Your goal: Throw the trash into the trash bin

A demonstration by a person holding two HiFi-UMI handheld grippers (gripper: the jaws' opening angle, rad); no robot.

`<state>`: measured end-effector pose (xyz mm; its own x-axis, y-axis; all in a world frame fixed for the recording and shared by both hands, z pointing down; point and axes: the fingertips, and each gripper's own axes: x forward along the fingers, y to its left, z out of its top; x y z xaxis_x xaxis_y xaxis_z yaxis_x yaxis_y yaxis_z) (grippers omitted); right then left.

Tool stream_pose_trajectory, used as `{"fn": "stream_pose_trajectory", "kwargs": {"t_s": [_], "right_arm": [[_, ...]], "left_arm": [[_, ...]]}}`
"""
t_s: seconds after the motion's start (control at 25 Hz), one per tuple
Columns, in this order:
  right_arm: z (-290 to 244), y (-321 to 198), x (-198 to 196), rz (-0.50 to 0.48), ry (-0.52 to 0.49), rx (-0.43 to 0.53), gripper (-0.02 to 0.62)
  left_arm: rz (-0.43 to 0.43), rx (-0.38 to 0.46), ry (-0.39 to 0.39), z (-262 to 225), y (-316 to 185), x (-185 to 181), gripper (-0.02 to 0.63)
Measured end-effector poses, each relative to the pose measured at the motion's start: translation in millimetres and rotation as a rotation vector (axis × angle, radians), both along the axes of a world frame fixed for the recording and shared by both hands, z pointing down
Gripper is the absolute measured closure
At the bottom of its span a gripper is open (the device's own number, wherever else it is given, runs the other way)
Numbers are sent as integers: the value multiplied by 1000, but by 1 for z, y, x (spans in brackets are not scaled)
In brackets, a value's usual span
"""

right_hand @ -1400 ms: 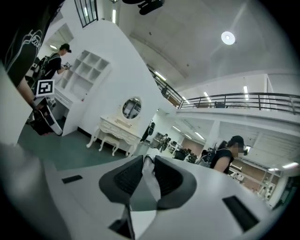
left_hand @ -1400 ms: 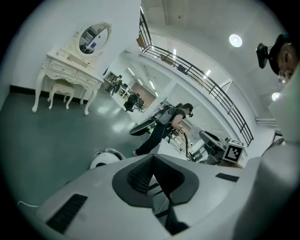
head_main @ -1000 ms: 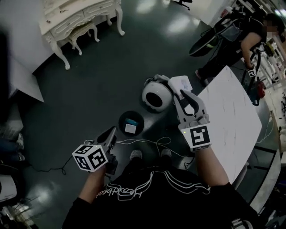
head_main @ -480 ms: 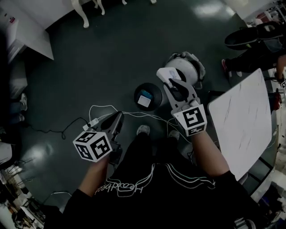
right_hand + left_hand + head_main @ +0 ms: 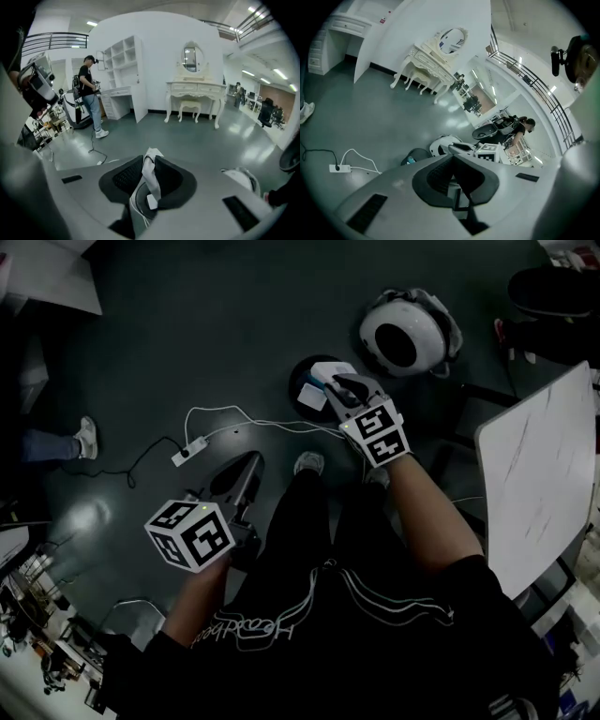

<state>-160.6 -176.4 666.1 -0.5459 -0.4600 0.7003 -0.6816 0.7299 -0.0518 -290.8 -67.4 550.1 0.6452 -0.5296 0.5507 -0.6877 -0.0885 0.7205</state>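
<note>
In the head view my right gripper is shut on a crumpled white piece of paper, directly above the small round black trash bin on the floor. Inside the bin lie a white scrap and a blue one. In the right gripper view the paper stands pinched between the dark pads, with the bin's rim showing below the jaws. My left gripper hangs low at the left, shut and empty, well short of the bin.
A white round device sits on the floor right behind the bin. A power strip with a white cable runs in front of it. A white table is at the right. The wearer's shoes stand just behind the cable.
My right gripper has come down and forward with the paper, from beside the white device to over the bin. The left gripper has sunk a little. The head camera now looks more steeply down.
</note>
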Motion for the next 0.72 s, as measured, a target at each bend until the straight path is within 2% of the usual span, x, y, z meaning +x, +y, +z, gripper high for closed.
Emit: {"fn": "stream_pose_trajectory", "kwargs": {"t_s": [0.12,0.28,0.48,0.6,0.72], "right_arm": [[60,13,0,-33,24,-119,492],[96,26,-4,-57,35,-246,492],[126,26,-2,-55,114,-261,486],[134,19,-6,-13,134,-291,322],[136,15,4,48,142,-300,319]], "left_arm": [[14,-22,-10,21,5,9,601],[31,-37,-12,20,8,9,601],[31,-53,-12,23,12,5,601],[22,-53,-17,25,6,-3,601],[6,-50,-19,25,1,-11,601]]}}
